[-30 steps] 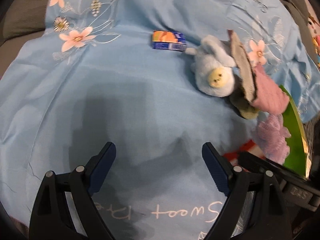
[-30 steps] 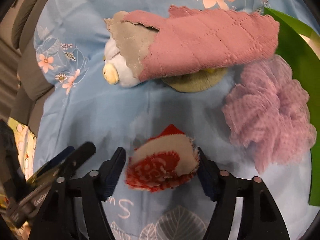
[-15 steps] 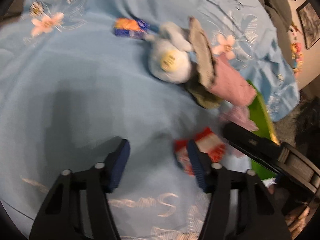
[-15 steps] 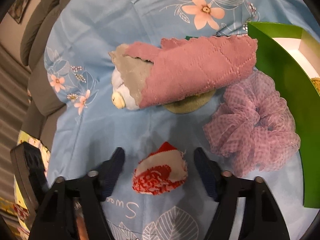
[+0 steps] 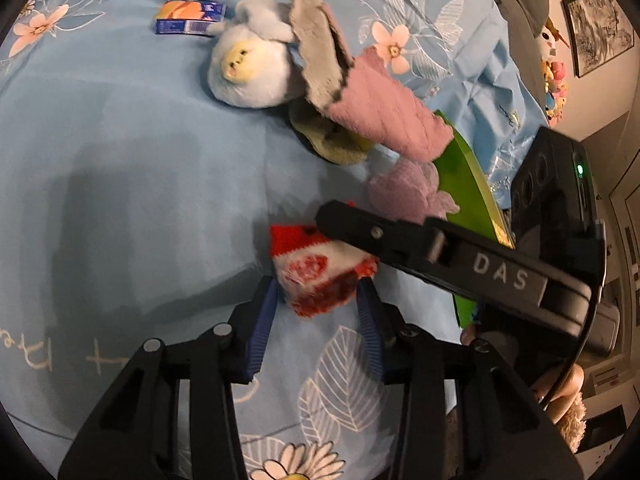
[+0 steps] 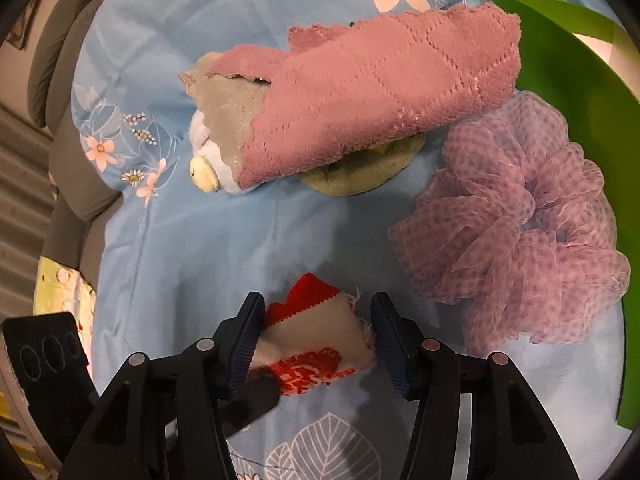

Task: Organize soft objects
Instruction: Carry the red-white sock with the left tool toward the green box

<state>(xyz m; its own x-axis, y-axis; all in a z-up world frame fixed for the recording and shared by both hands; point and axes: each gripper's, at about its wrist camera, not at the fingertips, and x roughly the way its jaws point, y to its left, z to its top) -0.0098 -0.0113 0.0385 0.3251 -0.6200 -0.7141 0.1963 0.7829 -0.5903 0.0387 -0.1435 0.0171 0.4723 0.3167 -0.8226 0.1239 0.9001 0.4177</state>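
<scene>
A red-and-white fuzzy cloth [image 5: 320, 276] lies on the blue flowered sheet [image 5: 140, 160], and both grippers are at it. My left gripper [image 5: 316, 300] is closing, its blue pads touching the cloth on both sides. My right gripper [image 6: 318, 320] straddles the same cloth [image 6: 320, 340] with its jaws closing; the left pad touches it and a thin gap shows at the right pad. One right finger [image 5: 400, 240] crosses behind the cloth. Beyond lie a blue plush bird [image 5: 248, 72], a rolled pink towel [image 6: 380, 96] and a lilac mesh puff [image 6: 516, 216].
A green box [image 6: 572, 80] stands at the right, right beside the puff. An olive round pad [image 6: 360, 176] lies under the towel roll. A small blue and orange packet [image 5: 188, 18] lies behind the plush bird. A person's hand [image 5: 560, 392] holds the right gripper.
The left gripper swung right from bare sheet to the red-and-white cloth and narrowed its jaws around it. The right gripper's jaws narrowed around the same cloth.
</scene>
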